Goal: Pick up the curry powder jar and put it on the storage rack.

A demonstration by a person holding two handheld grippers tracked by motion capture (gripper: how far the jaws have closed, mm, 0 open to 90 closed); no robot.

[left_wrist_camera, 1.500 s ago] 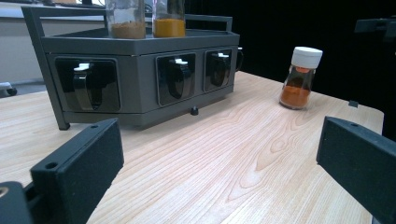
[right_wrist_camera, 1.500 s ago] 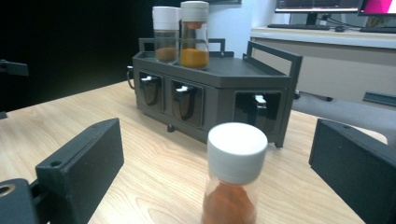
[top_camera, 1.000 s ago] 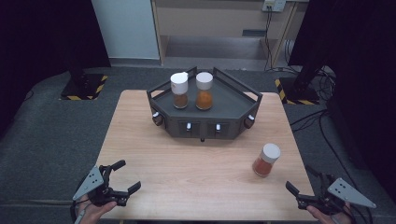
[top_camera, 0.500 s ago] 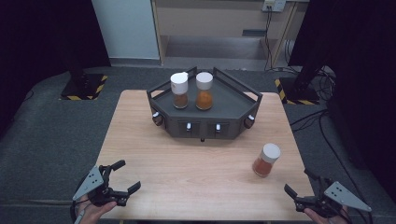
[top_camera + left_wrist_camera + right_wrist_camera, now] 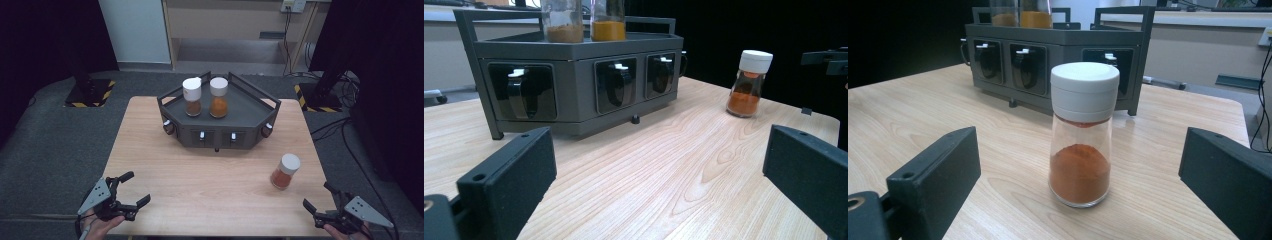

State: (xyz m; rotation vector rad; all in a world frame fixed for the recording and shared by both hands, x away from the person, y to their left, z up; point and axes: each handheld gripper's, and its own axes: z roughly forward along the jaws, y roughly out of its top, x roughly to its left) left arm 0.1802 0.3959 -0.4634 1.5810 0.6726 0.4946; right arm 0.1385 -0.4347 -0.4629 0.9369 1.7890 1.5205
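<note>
Change since earlier frames: right gripper [image 5: 320,207] has crept slightly inward along the near right edge; left gripper [image 5: 131,192] holds its place; jar unmoved
Loose spice jar [image 5: 285,171]: stands on the table [image 5: 215,180] at near right, well apart from the rack; white cap up, orange-red powder filling its lower part
Jar axis: long axis vertical; upright, no tilt seen
Relation to fingers: jar lies straight ahead of the right gripper, centred between its jaws in the right gripper view [image 5: 1081,140], not yet between them; right hand is clearly nearer
Right gripper state: jaws spread wide, empty
Left gripper state: jaws wide apart, empty, at near left, far from the jar
Rack [image 5: 250,112]: dark tray at table's far middle; two capped jars [image 5: 205,96] stand upright on it, side by side
</note>
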